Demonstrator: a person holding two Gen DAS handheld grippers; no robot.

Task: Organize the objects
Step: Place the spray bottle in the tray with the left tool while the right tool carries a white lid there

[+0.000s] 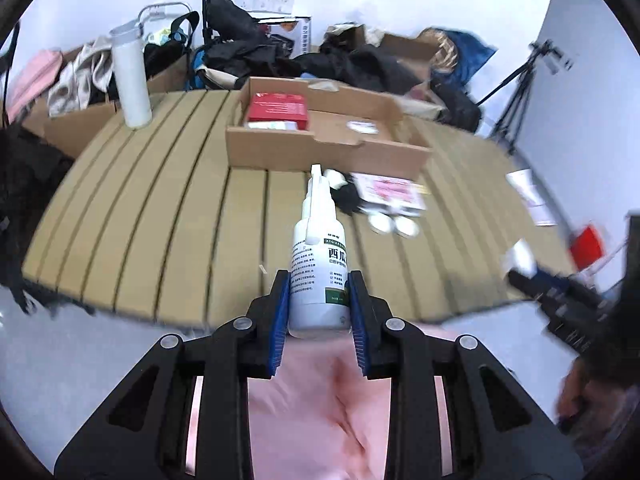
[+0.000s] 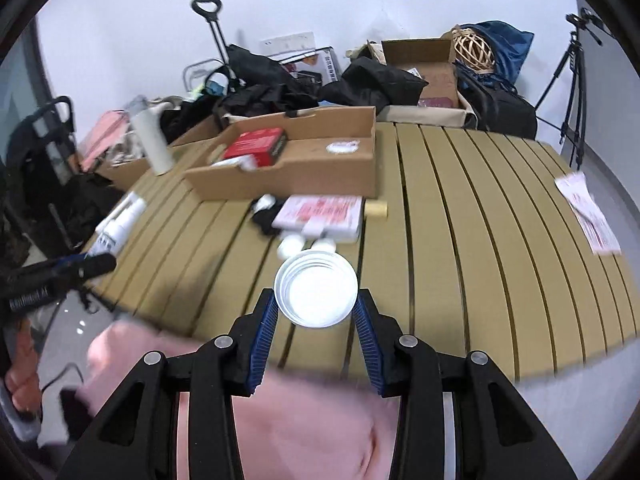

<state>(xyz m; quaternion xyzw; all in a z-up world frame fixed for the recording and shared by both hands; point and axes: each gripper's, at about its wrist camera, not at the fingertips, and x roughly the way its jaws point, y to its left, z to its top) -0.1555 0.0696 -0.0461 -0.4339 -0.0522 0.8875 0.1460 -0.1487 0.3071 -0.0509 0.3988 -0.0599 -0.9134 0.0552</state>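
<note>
Your left gripper point(image 1: 319, 300) has its fingers clamped on the white spray bottle point(image 1: 318, 264), nozzle pointing far, held above the near edge of the slatted table point(image 1: 160, 208). Your right gripper point(image 2: 316, 312) grips a clear round lid point(image 2: 316, 289) between its pads, also over the near table edge. Farther off sits the cardboard tray point(image 1: 320, 148) with a red box point(image 1: 279, 110) inside. A pink-printed packet point(image 2: 322, 214) lies just near of the tray.
</note>
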